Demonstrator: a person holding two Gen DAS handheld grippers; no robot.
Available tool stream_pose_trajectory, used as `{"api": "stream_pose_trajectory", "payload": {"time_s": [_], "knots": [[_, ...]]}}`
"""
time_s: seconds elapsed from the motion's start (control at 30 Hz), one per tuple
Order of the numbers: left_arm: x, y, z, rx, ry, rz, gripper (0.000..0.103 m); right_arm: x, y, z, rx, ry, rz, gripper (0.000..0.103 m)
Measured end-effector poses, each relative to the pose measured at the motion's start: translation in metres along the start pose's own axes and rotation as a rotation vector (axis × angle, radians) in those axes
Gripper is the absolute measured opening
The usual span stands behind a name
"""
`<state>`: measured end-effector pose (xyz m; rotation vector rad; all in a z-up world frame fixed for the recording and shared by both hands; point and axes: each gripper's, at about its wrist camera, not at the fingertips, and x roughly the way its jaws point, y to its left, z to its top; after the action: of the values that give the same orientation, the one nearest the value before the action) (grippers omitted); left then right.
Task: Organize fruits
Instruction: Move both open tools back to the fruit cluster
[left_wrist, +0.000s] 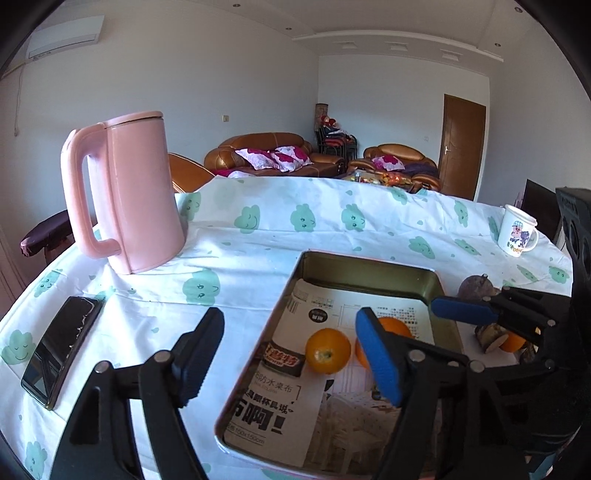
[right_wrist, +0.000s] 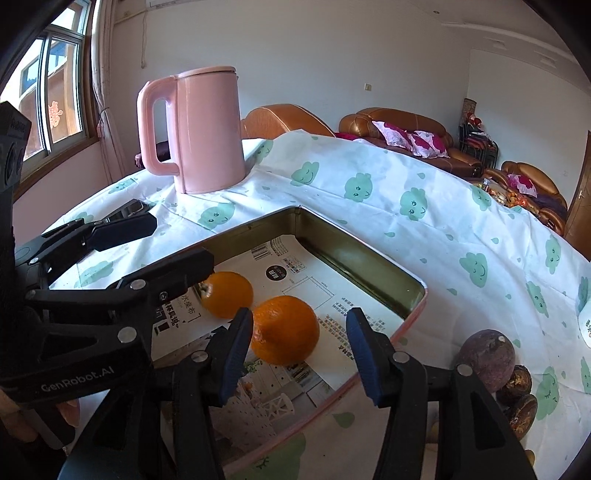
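Observation:
A metal tray (left_wrist: 369, 264) (right_wrist: 354, 258) lined with printed paper holds two oranges. In the right wrist view the nearer orange (right_wrist: 286, 328) lies between the fingers of my right gripper (right_wrist: 300, 354). The left pad is at its side and the right pad stands clear of it, so the gripper is open. The other orange (right_wrist: 227, 293) (left_wrist: 328, 350) rests loose between the wide-open fingers of my left gripper (left_wrist: 291, 354) (right_wrist: 155, 247), touching neither. A purple round fruit (right_wrist: 487, 360) (left_wrist: 476, 288) sits on the cloth beside the tray, with brown fruits (right_wrist: 517, 380) next to it.
A tall pink kettle (left_wrist: 129, 195) (right_wrist: 210, 136) stands at the back left of the clothed table. A black phone (left_wrist: 61, 347) lies near the left edge. A white printed mug (left_wrist: 517, 230) stands at the far right. Sofas fill the room behind.

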<state>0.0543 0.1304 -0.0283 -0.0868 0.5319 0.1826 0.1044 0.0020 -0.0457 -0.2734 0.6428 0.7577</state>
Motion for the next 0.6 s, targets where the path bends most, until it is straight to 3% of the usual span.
{"api": "stream_pose_trajectory", "payload": {"time_s": [0.2,0.23,0.33,0.5,0.6], "knots": [[-0.027,-0.026,-0.001,0.001,-0.07,-0.08,0.08,-0.071,-0.037,-0.038,0.038,-0.099,-0.14,0.066],[-0.029,-0.033,-0.002,0.008,-0.073,-0.094,0.085,-0.081,-0.045,-0.047,0.051,-0.106,-0.183,0.067],[-0.031,-0.061,-0.006,0.049,-0.07,-0.144,0.086,-0.103,-0.072,-0.075,0.124,-0.099,-0.271,0.069],[-0.022,-0.108,-0.017,0.117,-0.013,-0.223,0.086,-0.102,-0.1,-0.1,0.201,-0.039,-0.291,0.069],[-0.017,-0.127,-0.022,0.154,0.013,-0.238,0.086,-0.099,-0.101,-0.099,0.201,-0.028,-0.257,0.069]]}}
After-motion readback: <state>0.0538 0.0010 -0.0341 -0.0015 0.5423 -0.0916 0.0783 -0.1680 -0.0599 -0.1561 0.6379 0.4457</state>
